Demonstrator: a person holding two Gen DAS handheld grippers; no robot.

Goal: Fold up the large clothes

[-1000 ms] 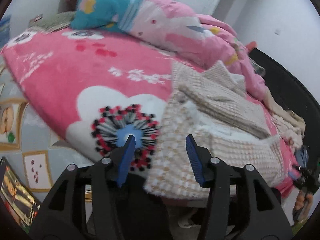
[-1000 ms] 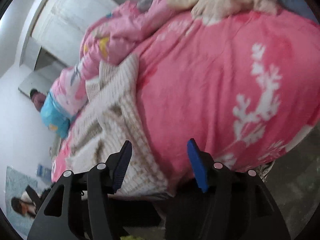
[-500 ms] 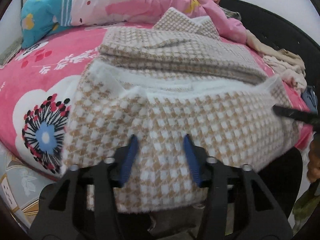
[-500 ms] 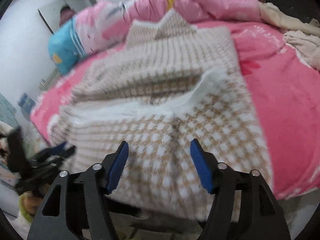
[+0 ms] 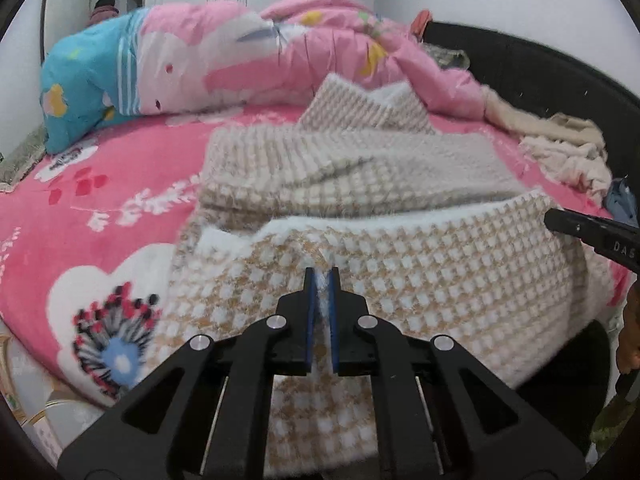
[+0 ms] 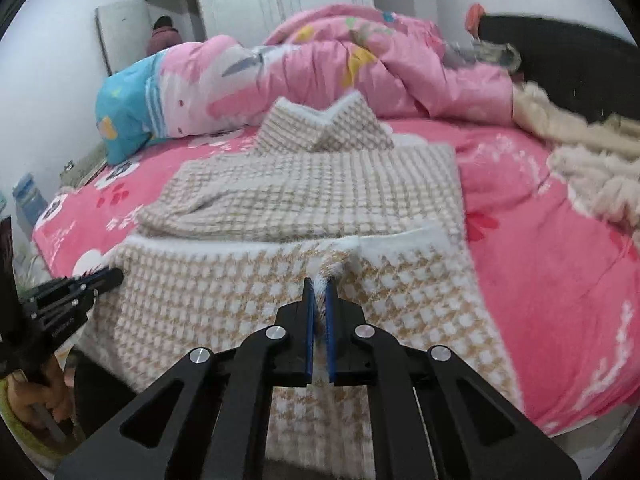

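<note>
Pinching the near hem of the houndstooth garment [image 5: 420, 280] at two spots — left gripper [image 5: 321, 276] with its blue pads drawn almost together on a tuft of the white fleecy edge, right gripper [image 6: 319, 286] likewise clamped on a small bunched fold of the same hem. Both pointing forward and level, roughly straight across the bed, black frames filling the bottom of each wrist view. Seen from the left wrist as a dark tip entering at the right edge beside the garment's right corner; seen from the right wrist as a black frame low at the left edge, next to the garment's left corner, with part of the holding hand [image 6: 38, 396] below it.

Draped over the front edge of the bed, the lower part of the garment hanging down toward the cameras, beige-and-white checks outward, white lining showing along a folded band across the middle. Lying flat farther up, the upper body in a finer check, a sleeve folded across it, collar points standing at the far end.

Spread beneath — a pink blanket [image 6: 540, 240] with white flowers and a blue-centred bloom at the left. Heaped to the right, cream clothes [image 6: 592, 168], well apart from the grippers. Piled along the far side, a pink quilt [image 5: 320, 52] with a blue end, against a dark headboard [image 5: 520, 68]; beyond, white walls and a doorway
</note>
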